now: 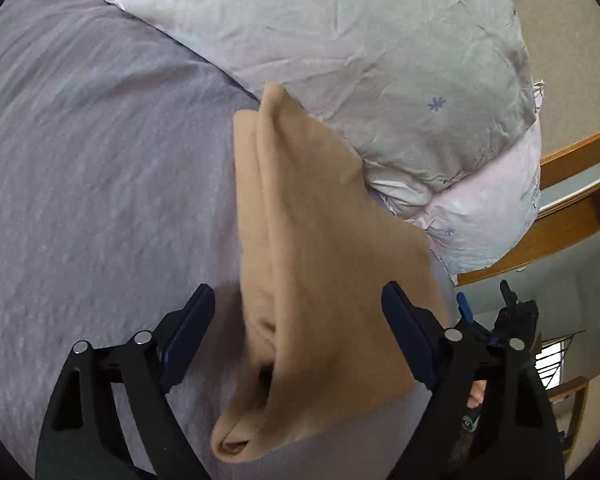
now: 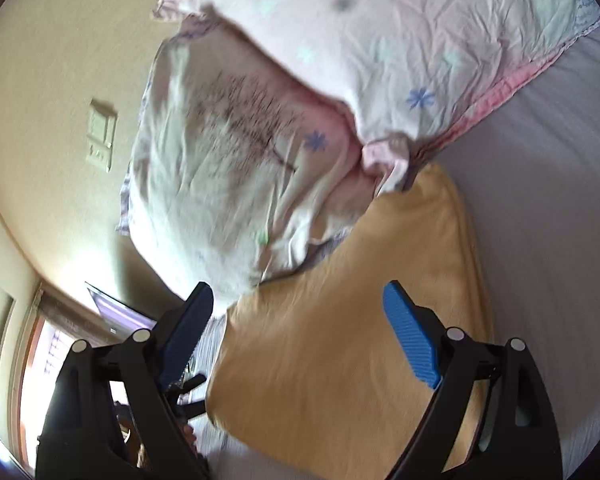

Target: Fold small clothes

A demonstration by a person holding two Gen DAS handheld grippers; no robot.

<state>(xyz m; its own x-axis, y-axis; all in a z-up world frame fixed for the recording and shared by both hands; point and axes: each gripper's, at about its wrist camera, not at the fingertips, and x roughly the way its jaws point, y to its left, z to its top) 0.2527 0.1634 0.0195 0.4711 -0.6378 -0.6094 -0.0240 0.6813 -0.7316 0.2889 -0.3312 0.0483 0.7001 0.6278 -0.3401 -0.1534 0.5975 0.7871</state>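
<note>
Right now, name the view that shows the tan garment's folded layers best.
Left wrist view: the tan garment lies sharp, its layered edges and rolled near end visible. The right wrist view shows it blurred, as one flat yellowish sheet beside the pillow.

The left wrist camera looks down and forward along the left gripper (image 1: 298,320), close above the bed (image 1: 100,200), toward the pillows (image 1: 380,80) and the wall behind. The right wrist camera looks along the right gripper (image 2: 298,320) from the opposite side, just as close, tilted toward the wall. Both views share the tan garment (image 1: 308,240) (image 2: 340,340), the pillows (image 2: 300,100) and the bed (image 2: 548,200); the right gripper shows at the left view's right edge (image 1: 500,316)
</note>
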